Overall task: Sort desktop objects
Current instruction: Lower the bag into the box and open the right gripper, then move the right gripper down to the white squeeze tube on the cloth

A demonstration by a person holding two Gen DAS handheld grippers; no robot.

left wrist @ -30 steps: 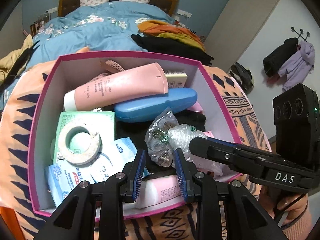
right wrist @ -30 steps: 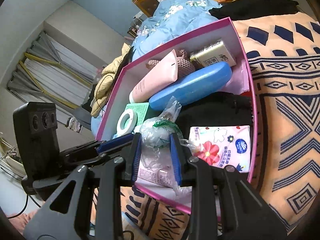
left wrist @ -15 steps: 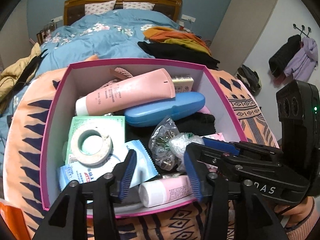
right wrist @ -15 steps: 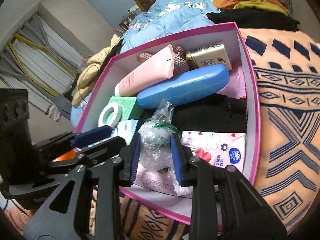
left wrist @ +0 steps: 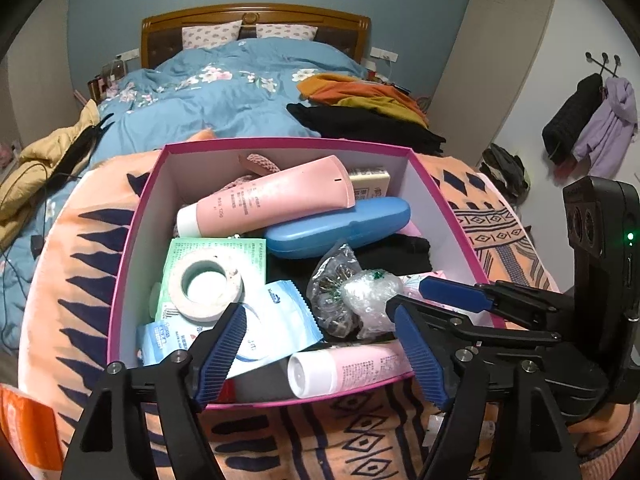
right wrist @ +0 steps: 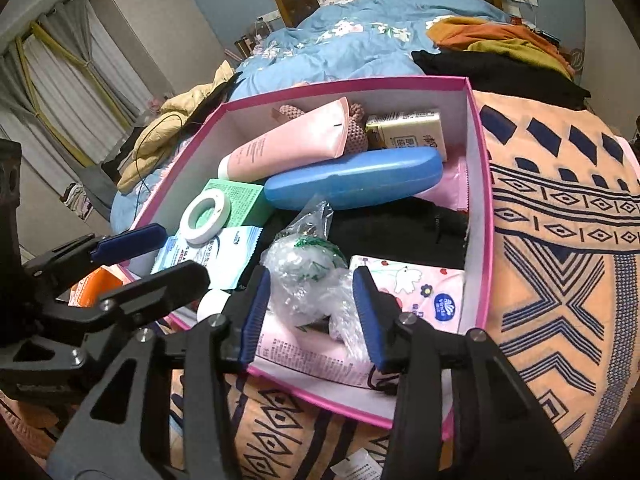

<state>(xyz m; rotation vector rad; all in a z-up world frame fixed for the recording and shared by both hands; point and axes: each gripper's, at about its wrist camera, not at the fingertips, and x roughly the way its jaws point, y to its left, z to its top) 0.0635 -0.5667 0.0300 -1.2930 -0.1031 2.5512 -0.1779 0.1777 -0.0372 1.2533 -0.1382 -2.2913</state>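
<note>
1. A pink-rimmed box is set on a patterned orange blanket at the foot of a bed; it is judged to serve as the sorting container, since the small objects are gathered inside it.
2. At the box's left side, a roll of white tape is laid flat on a green carton, with a blue-and-white tissue pack overlapping the carton's near edge.
3. Toward the back, a pink tube is propped across a blue case; the stacking is judged to follow from limited floor space in the box.
4. The left gripper is held over the near rim with its jaws spread wide and opening further. Nothing is gripped; a small pink bottle is seen lying between the fingers but is not touched.
5. A crumpled clear plastic bag is placed near the box's middle front, resting on the other contents.
6. The right gripper is positioned around this bag, its jaws opening. The pads appear to stand just clear of the plastic, so the bag is judged released into the box.
7. A floral tissue pack is laid flat at the near right corner.
</note>
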